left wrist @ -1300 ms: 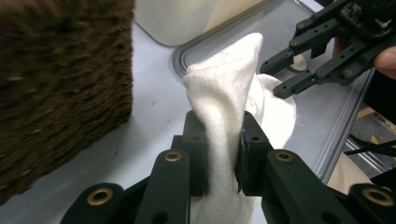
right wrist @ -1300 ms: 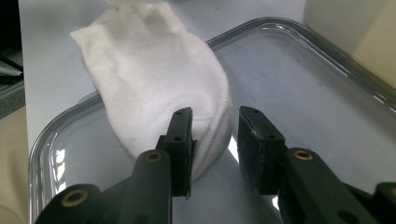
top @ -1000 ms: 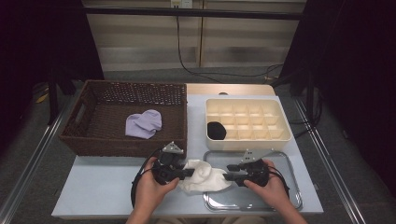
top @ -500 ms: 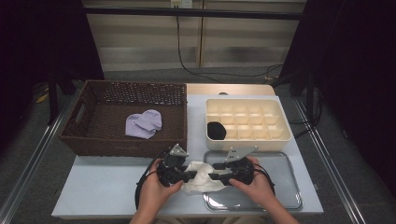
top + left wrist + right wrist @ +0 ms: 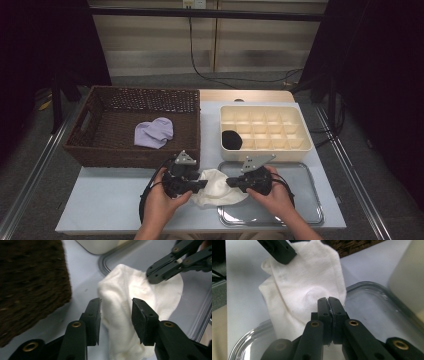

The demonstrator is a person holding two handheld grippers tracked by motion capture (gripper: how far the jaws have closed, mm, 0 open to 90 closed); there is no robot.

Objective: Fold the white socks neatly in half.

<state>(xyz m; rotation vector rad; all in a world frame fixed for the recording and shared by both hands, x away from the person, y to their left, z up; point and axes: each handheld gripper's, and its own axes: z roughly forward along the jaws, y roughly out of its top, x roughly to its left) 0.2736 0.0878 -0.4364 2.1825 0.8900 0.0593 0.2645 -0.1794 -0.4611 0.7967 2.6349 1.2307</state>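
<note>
A white sock (image 5: 218,188) lies crumpled at the table's front, half on the metal tray (image 5: 300,212). My left gripper (image 5: 204,184) is at its left end, open, and its jaws straddle a raised fold of the sock (image 5: 117,290) without pinching it. My right gripper (image 5: 230,181) faces it from the right and is shut on the sock's edge (image 5: 312,287). In the left gripper view the right gripper (image 5: 151,275) clamps the cloth at the upper right. One left fingertip (image 5: 278,249) rests on the sock's far end in the right gripper view.
A dark wicker basket (image 5: 95,150) at the back left holds a lilac cloth (image 5: 153,132). A cream compartment box (image 5: 295,145) stands behind the tray, with a black bundle (image 5: 231,139) in its front left cell. Bare table (image 5: 105,200) lies left of the hands.
My right gripper has moved left to the sock and shut on its edge. The sock has bunched up between the two grippers, and the left gripper has barely shifted.
</note>
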